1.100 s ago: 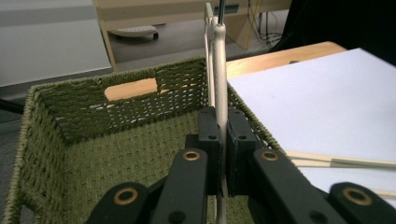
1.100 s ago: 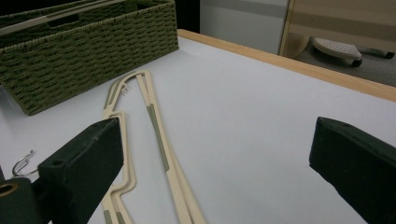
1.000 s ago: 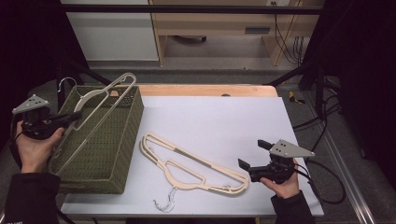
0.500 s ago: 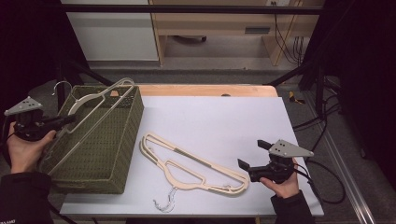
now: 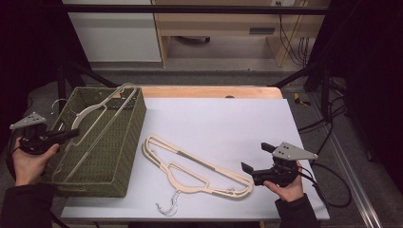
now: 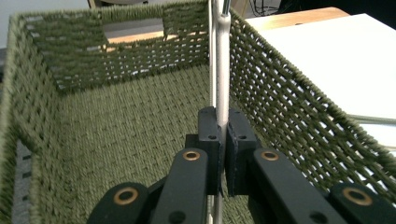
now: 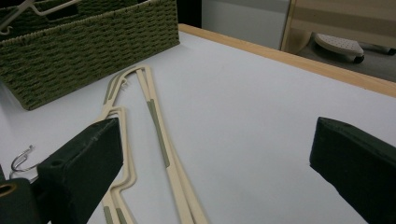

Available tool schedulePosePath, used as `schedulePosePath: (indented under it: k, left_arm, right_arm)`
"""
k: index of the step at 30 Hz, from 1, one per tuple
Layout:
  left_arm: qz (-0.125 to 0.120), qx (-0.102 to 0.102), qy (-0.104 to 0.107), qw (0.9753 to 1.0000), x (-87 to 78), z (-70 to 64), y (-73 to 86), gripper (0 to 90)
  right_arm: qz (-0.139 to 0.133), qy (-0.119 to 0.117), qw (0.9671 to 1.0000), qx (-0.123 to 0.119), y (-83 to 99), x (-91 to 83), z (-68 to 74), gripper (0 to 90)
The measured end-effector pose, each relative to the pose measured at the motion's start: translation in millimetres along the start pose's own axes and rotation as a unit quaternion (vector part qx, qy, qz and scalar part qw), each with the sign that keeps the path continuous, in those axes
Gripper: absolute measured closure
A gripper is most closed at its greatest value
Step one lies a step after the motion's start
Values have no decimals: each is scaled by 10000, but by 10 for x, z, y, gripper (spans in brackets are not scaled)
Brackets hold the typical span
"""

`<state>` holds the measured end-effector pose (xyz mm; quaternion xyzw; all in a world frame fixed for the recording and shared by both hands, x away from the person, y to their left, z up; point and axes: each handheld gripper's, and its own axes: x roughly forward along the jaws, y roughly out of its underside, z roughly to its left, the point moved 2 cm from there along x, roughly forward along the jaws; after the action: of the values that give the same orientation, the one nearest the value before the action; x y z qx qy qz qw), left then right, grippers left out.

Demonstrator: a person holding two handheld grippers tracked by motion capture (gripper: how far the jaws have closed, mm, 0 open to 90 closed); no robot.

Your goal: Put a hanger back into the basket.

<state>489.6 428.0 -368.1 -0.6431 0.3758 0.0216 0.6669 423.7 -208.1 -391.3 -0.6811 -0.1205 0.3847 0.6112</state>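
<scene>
Left tool [image 6: 223, 140] pinches smooth hanger [image 6: 219, 70]; woven basket [image 6: 116, 130].

Black claws [image 5: 256, 166], grey plates, dark sleeves

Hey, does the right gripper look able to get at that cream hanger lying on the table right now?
Probably yes. The right gripper is open and empty, right beside the near end of the cream hanger, which lies flat on the white table with nothing between them. The left gripper is busy clamping another hanger over the green basket.
</scene>
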Motion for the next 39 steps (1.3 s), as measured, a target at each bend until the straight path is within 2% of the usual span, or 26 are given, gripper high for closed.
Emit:
schedulePosePath:
  k: [3, 5, 8, 11, 13, 17, 20, 25, 32, 39]
  left_arm:
    - [122, -93, 16, 9999, 49, 30, 94, 863]
    - [223, -45, -24, 9997, 81, 33, 114, 863]
    - [275, -101, -2, 9996, 132, 24, 114, 862]
    - [393, -148, -58, 9991, 213, 33, 122, 861]
    - [418, -273, -115, 9987, 263, 22, 120, 858]
    - [485, -371, -278, 9977, 281, 60, 119, 850]
    - [517, -487, -498, 9962, 287, 115, 123, 837]
    - [605, -665, -920, 9917, 316, 204, 132, 812]
    - [717, -910, -1149, 9866, 356, 250, 146, 799]
    - [992, -1054, -1275, 9812, 432, 300, 172, 789]
  right_arm:
    - [-3, -3, 10000, 1, 0, -6, 1, 32]
    - [-8, 3, 10000, -4, -1, -5, -1, 32]
    - [4, 6, 10000, -3, 1, -2, 0, 32]
    - [5, 9, 10000, -5, 1, -1, 0, 32]
    - [-4, -3, 10000, -4, -1, -7, -1, 32]
    - [-2, 2, 10000, 11, -2, -11, -2, 32]
    - [3, -9, 10000, -5, 1, 2, 3, 32]
    - [30, -17, 10000, 1, 5, 11, 4, 32]
    - [28, -26, 10000, -1, 5, 13, 6, 32]
    - [48, -31, 10000, -17, 9, 24, 7, 33]
